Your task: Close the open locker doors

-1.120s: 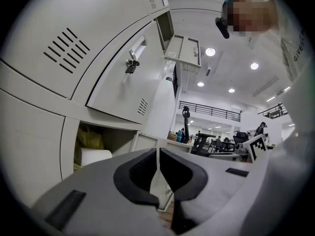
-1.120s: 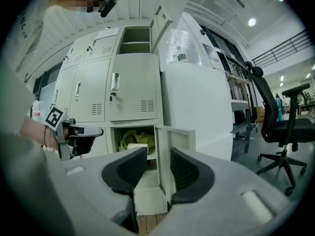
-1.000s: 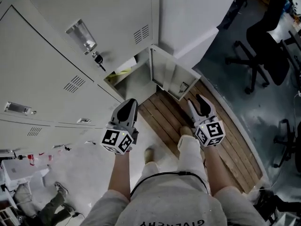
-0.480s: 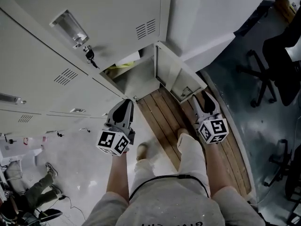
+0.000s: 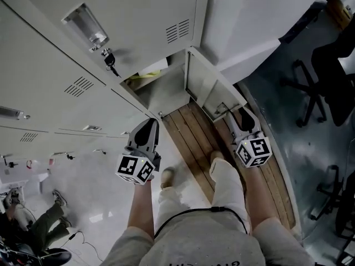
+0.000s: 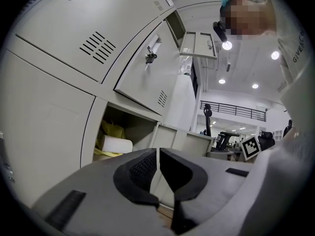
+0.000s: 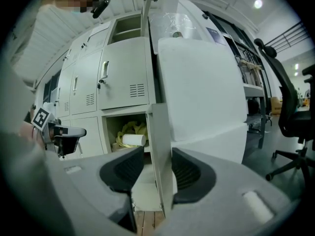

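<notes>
The bottom locker [image 5: 161, 90] stands open, its grey door [image 5: 206, 87] swung out toward me. Inside lie a white roll [image 7: 134, 139] and a yellow bag [image 6: 110, 130]. My right gripper [image 5: 238, 115] is at the door's free edge. In the right gripper view the door edge [image 7: 160, 132] stands between the jaws of that gripper [image 7: 157, 156]; they have just been opening, and a gap shows on the left side. My left gripper [image 5: 150, 125] hangs in front of the locker's left side, its jaws [image 6: 158, 154] shut with nothing in them. A top locker door [image 6: 197, 43] also hangs open.
A wooden slat platform [image 5: 188, 132] lies under the open door, with my feet on it. A white pillar [image 5: 244, 21] is right of the lockers. Office chairs [image 5: 319, 65] stand at right. A key hangs in the door [image 5: 111, 65] above. Another person's legs [image 5: 33, 226] show at bottom left.
Both grippers have sunk a little. The right one has come closer to the open door's free edge. The door itself stands as before.
</notes>
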